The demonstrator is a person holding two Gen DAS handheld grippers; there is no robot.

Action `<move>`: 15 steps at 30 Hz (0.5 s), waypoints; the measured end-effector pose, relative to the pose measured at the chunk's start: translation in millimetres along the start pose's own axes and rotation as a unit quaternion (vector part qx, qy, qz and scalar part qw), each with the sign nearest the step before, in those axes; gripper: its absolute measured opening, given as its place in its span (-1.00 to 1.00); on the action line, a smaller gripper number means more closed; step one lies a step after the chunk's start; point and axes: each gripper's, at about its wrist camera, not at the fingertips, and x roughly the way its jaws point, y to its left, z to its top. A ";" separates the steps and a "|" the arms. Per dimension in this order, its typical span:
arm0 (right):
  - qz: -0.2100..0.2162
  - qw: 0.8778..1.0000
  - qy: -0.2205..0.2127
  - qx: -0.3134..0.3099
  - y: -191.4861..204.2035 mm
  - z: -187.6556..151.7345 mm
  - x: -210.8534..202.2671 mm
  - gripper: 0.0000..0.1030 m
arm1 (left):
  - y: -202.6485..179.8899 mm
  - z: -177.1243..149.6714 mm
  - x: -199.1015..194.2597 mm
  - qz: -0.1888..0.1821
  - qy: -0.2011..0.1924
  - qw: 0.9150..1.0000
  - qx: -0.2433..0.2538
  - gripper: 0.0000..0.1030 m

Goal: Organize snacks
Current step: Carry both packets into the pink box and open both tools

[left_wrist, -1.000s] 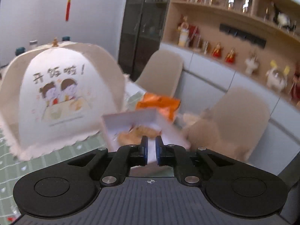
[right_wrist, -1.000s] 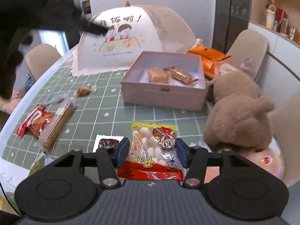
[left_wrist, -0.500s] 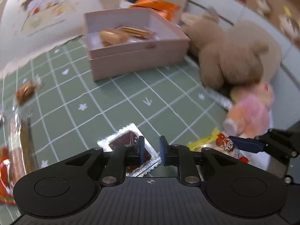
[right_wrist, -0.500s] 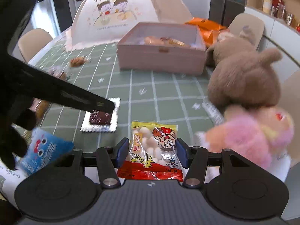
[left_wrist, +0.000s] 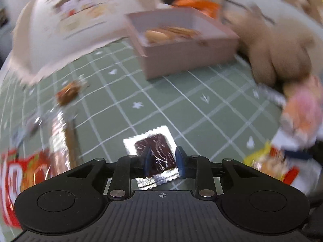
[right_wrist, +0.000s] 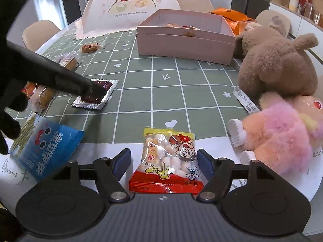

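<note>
A silver packet with a dark brown filling (left_wrist: 154, 151) lies flat on the green checked tablecloth. My left gripper (left_wrist: 163, 159) points down at it with its jaws opening, one pad on each side of the packet and not pressing it. In the right wrist view the left gripper (right_wrist: 94, 91) has its tip on that silver packet (right_wrist: 97, 94). My right gripper (right_wrist: 164, 161) has its jaws opening too. A yellow and red snack bag (right_wrist: 167, 161) lies between them with a gap at each pad. The pink box (right_wrist: 181, 44) stands further back with a few snacks in it.
A blue packet (right_wrist: 46, 151) and wrapped cakes (right_wrist: 40, 96) lie on the left. A brown plush (right_wrist: 276, 64) and a pink plush (right_wrist: 282, 137) crowd the right side. A cloth food cover (right_wrist: 131, 6) and orange bags (right_wrist: 232, 16) stand behind the box.
My left gripper came down from high over the table onto the silver packet, and its shut jaws parted. My right gripper sank with the snack bag and widened its jaws off it.
</note>
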 end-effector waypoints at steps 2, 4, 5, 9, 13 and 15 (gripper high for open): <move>-0.003 1.000 -0.004 -0.005 2.1 -2.6 -0.2 0.46 | 4.5 2.6 -1.4 0.001 -0.001 0.999 -0.036 -0.41; -0.005 1.000 -0.008 -0.009 3.6 -4.3 -0.9 0.53 | -3.0 5.9 6.0 0.009 0.010 1.000 -0.019 -0.41; -0.006 1.000 -0.009 -0.009 4.5 -5.4 -1.3 0.54 | -8.7 6.0 10.8 0.012 0.020 1.000 -0.004 -0.41; -0.004 1.000 -0.010 -0.008 4.9 -8.1 -2.4 0.58 | -31.8 5.0 16.7 0.009 0.026 0.999 0.046 0.22; -0.003 1.000 -0.014 -0.008 4.6 -10.5 -2.6 0.63 | -19.8 4.5 8.5 -0.018 0.011 1.000 -0.004 0.23; -0.002 1.000 -0.014 -0.004 4.1 -11.0 -2.4 0.66 | -13.3 4.1 6.2 0.011 0.004 1.000 -0.017 0.22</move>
